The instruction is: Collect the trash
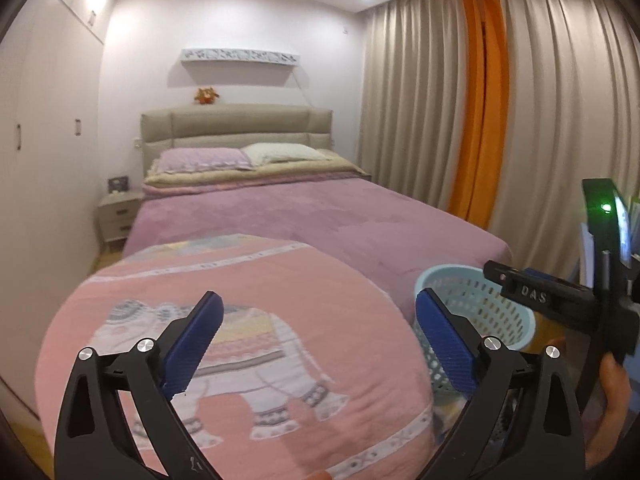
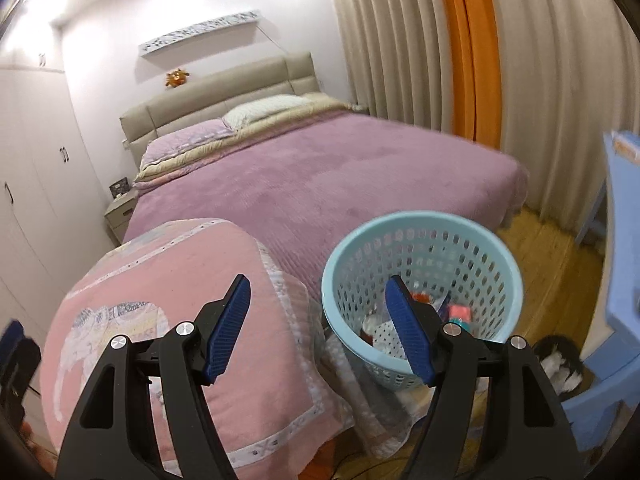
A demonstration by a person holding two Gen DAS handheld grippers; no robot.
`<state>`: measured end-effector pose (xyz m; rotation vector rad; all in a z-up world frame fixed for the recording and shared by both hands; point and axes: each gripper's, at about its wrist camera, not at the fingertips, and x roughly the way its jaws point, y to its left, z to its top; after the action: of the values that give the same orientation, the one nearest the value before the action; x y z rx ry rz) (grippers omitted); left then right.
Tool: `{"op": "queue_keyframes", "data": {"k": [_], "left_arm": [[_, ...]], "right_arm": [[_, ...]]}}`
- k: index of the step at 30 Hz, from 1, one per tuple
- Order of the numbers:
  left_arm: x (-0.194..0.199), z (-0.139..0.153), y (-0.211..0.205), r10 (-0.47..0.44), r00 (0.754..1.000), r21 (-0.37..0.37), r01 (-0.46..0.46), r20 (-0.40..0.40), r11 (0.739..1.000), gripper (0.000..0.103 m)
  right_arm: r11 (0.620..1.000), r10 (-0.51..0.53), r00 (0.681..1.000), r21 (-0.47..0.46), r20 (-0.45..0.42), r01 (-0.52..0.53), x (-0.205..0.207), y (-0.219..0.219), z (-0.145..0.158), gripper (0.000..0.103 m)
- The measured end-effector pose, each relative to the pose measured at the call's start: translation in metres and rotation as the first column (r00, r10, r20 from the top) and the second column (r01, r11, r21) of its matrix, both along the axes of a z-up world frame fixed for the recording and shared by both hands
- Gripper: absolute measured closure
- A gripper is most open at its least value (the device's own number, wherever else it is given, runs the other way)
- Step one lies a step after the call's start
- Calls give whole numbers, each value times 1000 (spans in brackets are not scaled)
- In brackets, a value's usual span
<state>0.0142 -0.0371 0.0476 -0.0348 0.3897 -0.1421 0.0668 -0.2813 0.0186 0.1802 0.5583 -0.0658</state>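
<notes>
A light blue perforated basket (image 2: 424, 240) stands on the floor by the foot of the bed, with several pieces of trash (image 2: 456, 314) at its bottom, among them a red-and-teal packet. In the left wrist view the same basket (image 1: 492, 320) shows at the right. My left gripper (image 1: 320, 304) is open over a pink elephant-print quilt (image 1: 248, 320), nothing between its fingers. My right gripper (image 2: 318, 292) is open too, empty, its right finger over the basket's rim. The right gripper's body (image 1: 560, 296) appears at the far right of the left wrist view, held by a hand (image 1: 616, 392).
A bed with a purple cover (image 2: 320, 176) fills the middle, pillows at its head. Beige and orange curtains (image 2: 472, 52) hang on the right, white wardrobes (image 1: 44, 128) stand on the left. A blue plastic piece of furniture (image 2: 620, 280) stands at the right over wooden floor (image 2: 548, 248).
</notes>
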Motion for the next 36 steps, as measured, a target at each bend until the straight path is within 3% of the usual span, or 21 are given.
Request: {"op": "queue_keyframes", "data": {"k": [5, 26, 32, 36], "left_arm": [[-8, 4, 5, 14, 1000, -4, -14, 8, 1000, 8], [-61, 43, 17, 10, 993, -58, -3, 119, 998, 7], [-65, 44, 22, -4, 994, -84, 13, 113, 996, 7], [-66, 45, 23, -18, 993, -98, 29, 115, 995, 7]], "right_arm": [[997, -5, 997, -71, 76, 11, -23, 26, 8, 37], [995, 29, 980, -96, 197, -10, -78, 40, 48, 37], [995, 29, 980, -95, 199, -10, -89, 39, 50, 37], [995, 13, 978, -98, 210, 8, -96, 39, 54, 30]]}}
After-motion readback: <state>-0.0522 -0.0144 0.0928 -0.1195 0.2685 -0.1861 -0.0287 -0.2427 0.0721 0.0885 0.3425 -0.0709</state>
